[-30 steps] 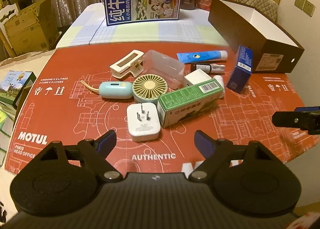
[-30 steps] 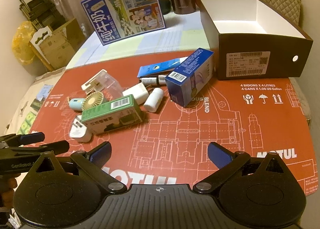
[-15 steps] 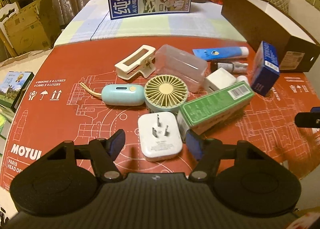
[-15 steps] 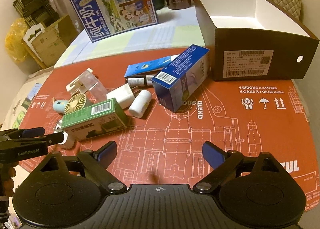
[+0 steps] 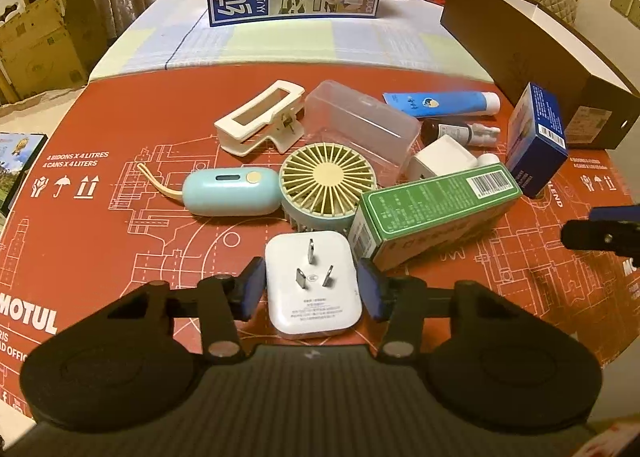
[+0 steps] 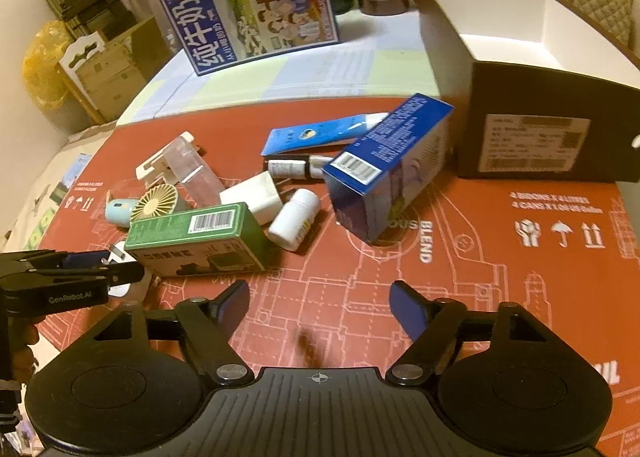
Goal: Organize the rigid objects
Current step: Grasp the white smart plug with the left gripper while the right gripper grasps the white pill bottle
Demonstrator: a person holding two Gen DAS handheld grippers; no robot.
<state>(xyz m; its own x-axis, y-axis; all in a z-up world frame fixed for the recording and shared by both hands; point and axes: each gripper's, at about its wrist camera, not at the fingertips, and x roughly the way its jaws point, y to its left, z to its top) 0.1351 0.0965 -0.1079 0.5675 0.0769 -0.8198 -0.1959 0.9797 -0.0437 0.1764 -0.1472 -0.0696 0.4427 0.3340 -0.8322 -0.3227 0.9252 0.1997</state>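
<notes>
I take the white square plug adapter, lying with its three metal pins up on the red printed mat, as my landmark. My left gripper stands around it: one blue pad on each side of the adapter. The jaws have just been closing, and the pads are very near to its sides, but I cannot tell if they already press on it.

Just behind the adapter lies the small round fan with yellow grille and pale blue handle. Behind it and to the right, almost touching it, lies the long green carton with a barcode. Further behind are the cream plastic clip, the clear plastic case and the blue tube. The blue carton stands tilted far to the right, and beyond it is the open dark brown cardboard box with white inside.

My right gripper hangs well right of the adapter, over bare mat. Its jaws have also been closing, yet they stand apart with nothing between them.
</notes>
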